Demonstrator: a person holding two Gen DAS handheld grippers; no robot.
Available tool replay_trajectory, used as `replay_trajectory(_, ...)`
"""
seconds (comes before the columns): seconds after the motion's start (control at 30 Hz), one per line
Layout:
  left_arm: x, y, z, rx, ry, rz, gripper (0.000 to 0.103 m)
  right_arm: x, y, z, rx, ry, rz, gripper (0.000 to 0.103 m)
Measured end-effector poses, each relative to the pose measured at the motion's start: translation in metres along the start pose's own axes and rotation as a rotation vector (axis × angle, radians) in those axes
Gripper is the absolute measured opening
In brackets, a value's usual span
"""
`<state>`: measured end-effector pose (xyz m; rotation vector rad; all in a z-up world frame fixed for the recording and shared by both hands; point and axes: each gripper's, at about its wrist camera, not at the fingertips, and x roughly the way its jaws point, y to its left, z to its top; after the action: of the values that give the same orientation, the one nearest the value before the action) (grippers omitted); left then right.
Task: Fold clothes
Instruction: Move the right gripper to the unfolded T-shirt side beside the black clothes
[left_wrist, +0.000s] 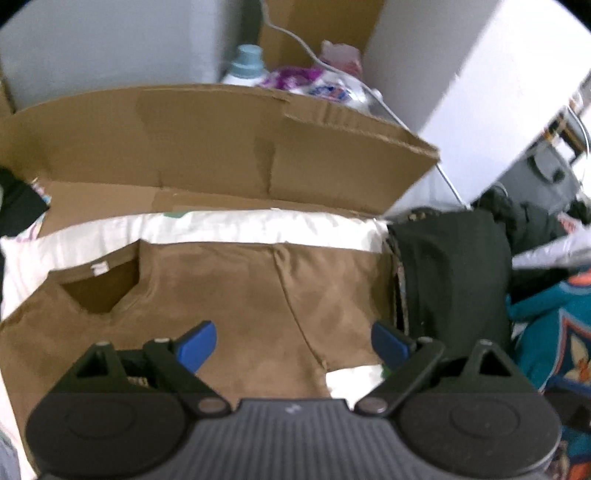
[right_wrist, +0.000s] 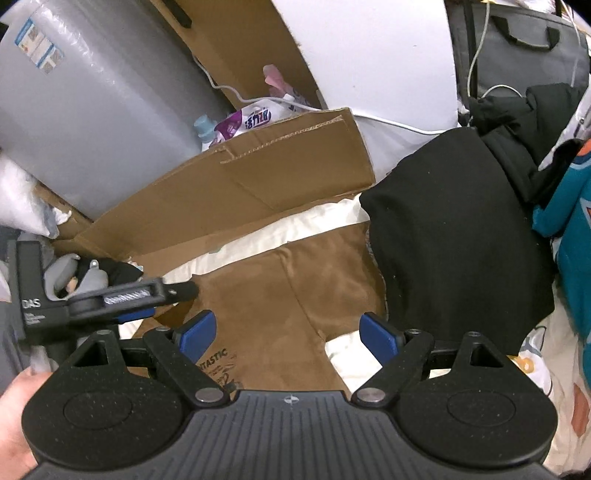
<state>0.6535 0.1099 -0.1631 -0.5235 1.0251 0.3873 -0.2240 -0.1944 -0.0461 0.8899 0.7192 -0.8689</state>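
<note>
A brown T-shirt (left_wrist: 229, 295) lies flat on a white sheet (left_wrist: 240, 225), neck opening at the left; it also shows in the right wrist view (right_wrist: 295, 280) with black print near its lower part. My left gripper (left_wrist: 293, 343) hovers over the shirt, open and empty. My right gripper (right_wrist: 288, 336) is open and empty above the shirt's lower right part. The left gripper also shows in the right wrist view (right_wrist: 144, 299), at the left over the shirt's edge, jaws side-on.
A black folded garment (left_wrist: 450, 273) lies right of the shirt, also in the right wrist view (right_wrist: 458, 236). An open cardboard box (left_wrist: 221, 144) stands behind. A teal patterned cloth (left_wrist: 554, 325) lies far right. Detergent bottles (left_wrist: 247, 66) and a cable are behind the box.
</note>
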Motion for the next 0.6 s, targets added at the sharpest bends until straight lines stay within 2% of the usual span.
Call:
replay_trajectory(0.13,0.019,-0.005,-0.004,0.030,0.015,0.015,0.093,0.020,-0.003,-0.003,-0.030,0.003,-0.021,0.089)
replay_trajectory(0.3,0.039,-0.001,-0.014,0.043,0.033,0.015,0.093,0.046,-0.021,0.000,0.034,0.026,-0.042,0.089)
replay_trajectory(0.5,0.060,-0.001,-0.024,0.060,0.069,0.052,0.093,0.082,-0.024,-0.012,-0.076,0.004,-0.036,0.089)
replay_trajectory(0.6,0.067,-0.003,-0.027,0.087,0.072,0.035,0.093,0.100,-0.024,-0.025,-0.121,-0.020,-0.017,0.089)
